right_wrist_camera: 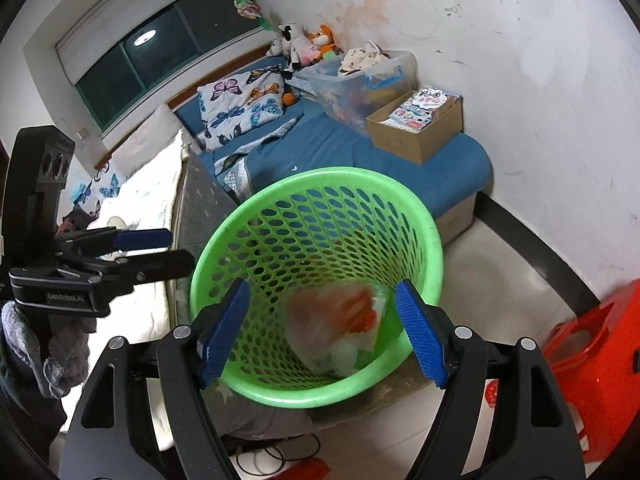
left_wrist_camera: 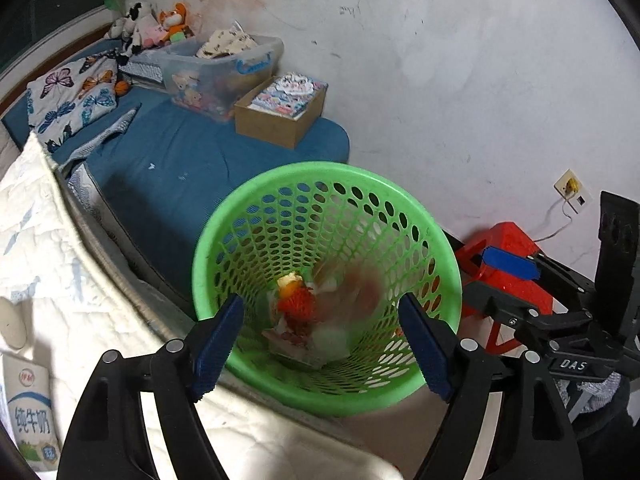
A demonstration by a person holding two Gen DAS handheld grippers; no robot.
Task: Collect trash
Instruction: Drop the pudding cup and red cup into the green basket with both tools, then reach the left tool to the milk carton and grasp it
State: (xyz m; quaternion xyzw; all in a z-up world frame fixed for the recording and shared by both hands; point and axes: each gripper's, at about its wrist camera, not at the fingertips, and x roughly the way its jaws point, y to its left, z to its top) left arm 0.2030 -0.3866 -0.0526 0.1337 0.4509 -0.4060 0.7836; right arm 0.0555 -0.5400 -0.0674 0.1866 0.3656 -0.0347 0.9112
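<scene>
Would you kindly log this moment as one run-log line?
left gripper: open, empty | right gripper: open, empty | green basket: holds trash

Your two fisheye views are evenly, softly lit; a ceiling lamp reflection (right_wrist_camera: 144, 37) shows in the dark window (right_wrist_camera: 160, 46). Straight edges bow toward black corners. The trash (left_wrist_camera: 310, 316) inside the green basket (left_wrist_camera: 256, 186) is smeared, probably motion blur.

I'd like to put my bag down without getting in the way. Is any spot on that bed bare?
Yes: the blue mattress is bare between the butterfly pillow and the cardboard box. Toward the wall it's crowded with the clear storage bin and stuffed toys. The green basket already holds trash.
</scene>
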